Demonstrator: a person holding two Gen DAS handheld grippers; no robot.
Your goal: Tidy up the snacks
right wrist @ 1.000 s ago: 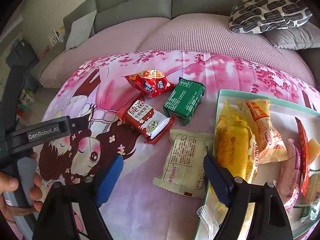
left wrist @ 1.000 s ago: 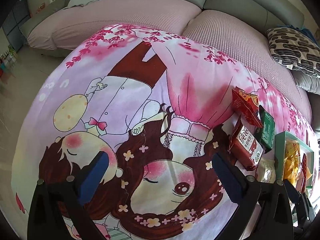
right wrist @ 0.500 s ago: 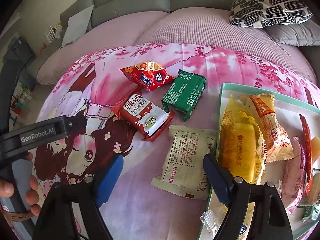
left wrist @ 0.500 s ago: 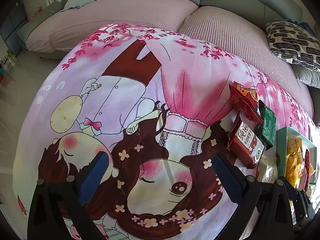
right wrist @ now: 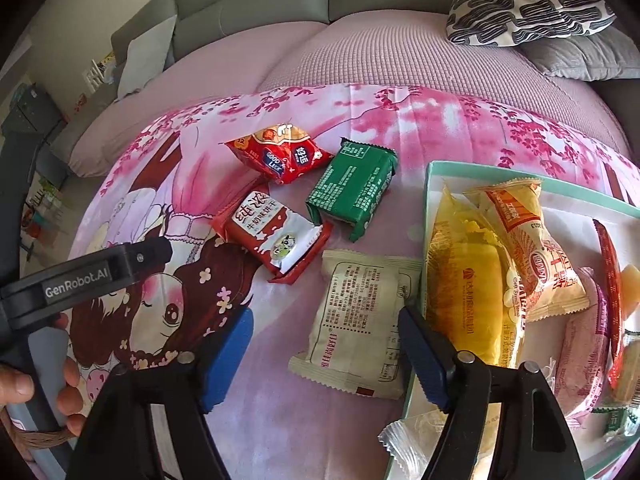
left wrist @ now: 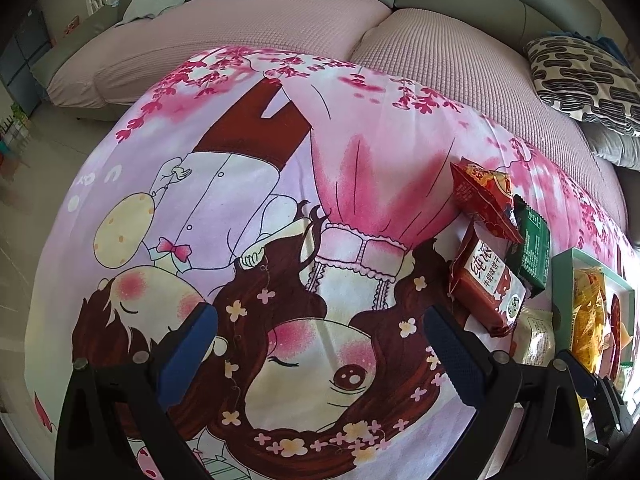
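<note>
Right gripper (right wrist: 326,350): jaws part open, just been closing, beige packet (right wrist: 360,320) between pads, no contact visible. Left gripper (left wrist: 320,348): jaws wide apart, empty, above cartoon-print cloth (left wrist: 248,184). Beige packet flat on cloth, touching tray (right wrist: 430,184) left wall. Beyond it: red-white biscuit pack (right wrist: 272,234), green pack (right wrist: 352,190), red snack bag (right wrist: 280,152), close together. Tray holds yellow cake pack (right wrist: 464,284), orange bread pack (right wrist: 532,240), pink packs. Hand (right wrist: 24,388) grips left gripper handle.

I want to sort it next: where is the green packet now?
In the right wrist view, the green packet lies on the pink cloth, between the red bag and the tray.
</note>
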